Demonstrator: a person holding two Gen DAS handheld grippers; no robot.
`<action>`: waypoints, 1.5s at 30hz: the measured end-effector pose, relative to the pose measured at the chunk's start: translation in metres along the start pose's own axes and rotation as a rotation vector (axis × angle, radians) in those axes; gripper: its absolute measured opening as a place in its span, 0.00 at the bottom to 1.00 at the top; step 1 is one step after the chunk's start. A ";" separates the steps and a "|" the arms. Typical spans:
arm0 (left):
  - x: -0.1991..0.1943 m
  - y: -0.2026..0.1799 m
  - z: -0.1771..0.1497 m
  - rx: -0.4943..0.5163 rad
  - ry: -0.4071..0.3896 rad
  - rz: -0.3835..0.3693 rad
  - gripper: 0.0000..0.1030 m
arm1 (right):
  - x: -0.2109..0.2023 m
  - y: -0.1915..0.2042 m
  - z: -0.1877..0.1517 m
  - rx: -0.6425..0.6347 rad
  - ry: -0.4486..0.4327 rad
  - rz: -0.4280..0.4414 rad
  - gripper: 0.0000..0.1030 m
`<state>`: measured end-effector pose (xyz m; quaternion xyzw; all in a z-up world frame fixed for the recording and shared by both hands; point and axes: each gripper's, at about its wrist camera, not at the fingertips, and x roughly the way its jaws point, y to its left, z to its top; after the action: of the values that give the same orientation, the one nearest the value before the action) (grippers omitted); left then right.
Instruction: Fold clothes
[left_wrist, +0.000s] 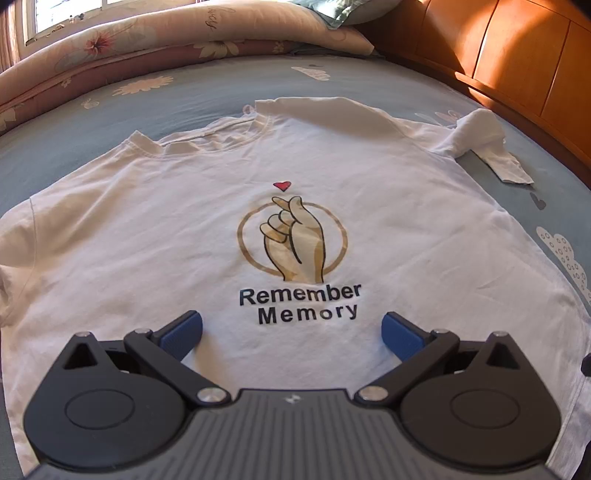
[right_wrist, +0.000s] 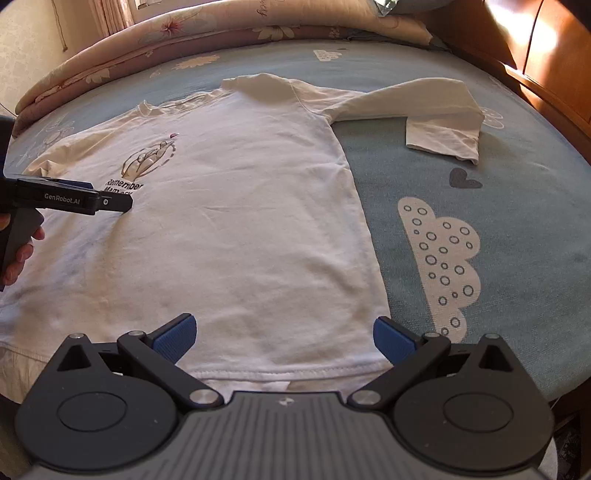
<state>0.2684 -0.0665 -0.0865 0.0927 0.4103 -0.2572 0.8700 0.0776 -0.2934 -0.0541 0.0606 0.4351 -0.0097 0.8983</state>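
Both grippers spread wide, hovering over a shirt laid flat on the bed

The left gripper (left_wrist: 291, 328), black with blue ribbed pads, has its jaws wide apart and nothing in them, hanging over the chest print. Same for the right gripper (right_wrist: 284, 334), which sits over the near hem by the right edge. The white long-sleeved cotton shirt with the hand-and-heart print (right_wrist: 236, 206) lies face up and spread out on the pale blue cloud-patterned bedsheet (right_wrist: 517, 229). Its right sleeve (right_wrist: 439, 122) sticks out to the far right, bent back on itself. My guess at what could go wrong: the fabric looks thin and floppy, so a pinch might catch only the top layer or grab the sheet too, and that crooked sleeve could bunch inside a fold.
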 end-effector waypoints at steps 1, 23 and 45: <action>0.000 0.000 0.000 0.002 -0.001 0.001 0.99 | 0.002 0.003 0.006 -0.008 -0.016 0.009 1.00; 0.002 0.001 -0.003 0.009 -0.019 -0.004 0.99 | 0.010 -0.012 -0.003 0.080 0.007 0.025 1.00; 0.001 -0.004 -0.024 -0.030 -0.195 0.042 0.99 | 0.078 -0.231 0.125 0.388 -0.175 0.028 0.70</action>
<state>0.2505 -0.0612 -0.1027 0.0627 0.3252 -0.2405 0.9124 0.2073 -0.5343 -0.0618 0.2373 0.3447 -0.0861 0.9041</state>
